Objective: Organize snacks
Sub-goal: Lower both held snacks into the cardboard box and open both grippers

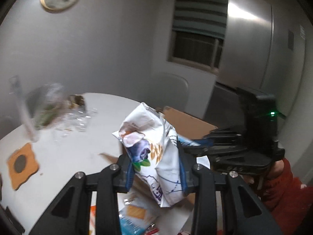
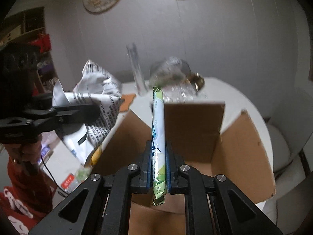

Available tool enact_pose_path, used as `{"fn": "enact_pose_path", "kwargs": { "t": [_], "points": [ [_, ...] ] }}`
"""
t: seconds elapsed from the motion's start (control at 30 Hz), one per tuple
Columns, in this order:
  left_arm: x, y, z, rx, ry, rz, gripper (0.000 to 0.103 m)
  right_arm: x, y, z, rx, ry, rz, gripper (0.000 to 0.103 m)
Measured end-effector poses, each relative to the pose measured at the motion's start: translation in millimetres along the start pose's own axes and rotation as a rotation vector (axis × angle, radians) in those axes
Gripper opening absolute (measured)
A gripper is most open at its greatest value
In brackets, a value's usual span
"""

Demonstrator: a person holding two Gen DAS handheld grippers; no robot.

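The slim green-and-white snack packet (image 2: 158, 137) is clamped between the fingers (image 2: 149, 164) of the right gripper (image 2: 158, 168). Its long axis runs straight forward along them, with the far end reaching past the rear flap of the open cardboard box (image 2: 244, 152). The packet hangs over the box's mouth, so a drop from here would likely land inside; I judge it the nearer of the two to go in.

The left gripper (image 1: 155, 168) grasps a crumpled white snack bag (image 1: 152, 146) printed with blueberries, held upright above the box's left edge and the bench (image 1: 64, 152). From the box, more packets lie on the bench on the near left side. Beyond the box's rear flap stand a clear glass vase (image 2: 137, 72) and some crinkled plastic wrapping (image 2: 176, 78), both blurred.
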State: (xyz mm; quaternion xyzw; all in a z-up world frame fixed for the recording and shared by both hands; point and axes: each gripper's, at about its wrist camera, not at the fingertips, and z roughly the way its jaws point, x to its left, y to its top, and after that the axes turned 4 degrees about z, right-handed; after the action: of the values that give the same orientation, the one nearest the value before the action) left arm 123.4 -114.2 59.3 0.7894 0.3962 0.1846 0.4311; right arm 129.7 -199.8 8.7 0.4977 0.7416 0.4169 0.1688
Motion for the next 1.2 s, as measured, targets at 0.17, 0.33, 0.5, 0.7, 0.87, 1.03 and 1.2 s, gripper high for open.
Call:
{"fn": "enact_pose_path", "kwargs": {
  "t": [0.17,0.33,0.5,0.7,0.87,1.03,1.2],
  "points": [
    [-11,13,44,0.112,-0.004,0.032,0.032,-27,-9,18,0.081,-0.037,0.009,0.007],
    [-14,15,83,0.239,-0.007,0.058,0.032,-35,-13,40,0.188,-0.087,-0.054,0.007],
    [-21,4,118,0.400,0.022,0.146,0.032,-39,-18,63,0.307,-0.126,-0.113,0.007],
    [-29,-5,150,0.553,0.029,0.222,0.032,-32,-20,79,0.416,-0.132,-0.165,0.007],
    [-32,-6,155,0.593,0.036,0.241,0.033,-34,-21,84,0.461,-0.133,-0.159,0.007],
    [-27,-9,156,0.590,0.040,0.239,0.035,-36,-22,75,0.458,-0.127,-0.138,0.008],
    [-24,-1,143,0.555,0.059,0.216,0.035,-38,-17,74,0.449,-0.125,-0.130,0.012]
  ]
}}
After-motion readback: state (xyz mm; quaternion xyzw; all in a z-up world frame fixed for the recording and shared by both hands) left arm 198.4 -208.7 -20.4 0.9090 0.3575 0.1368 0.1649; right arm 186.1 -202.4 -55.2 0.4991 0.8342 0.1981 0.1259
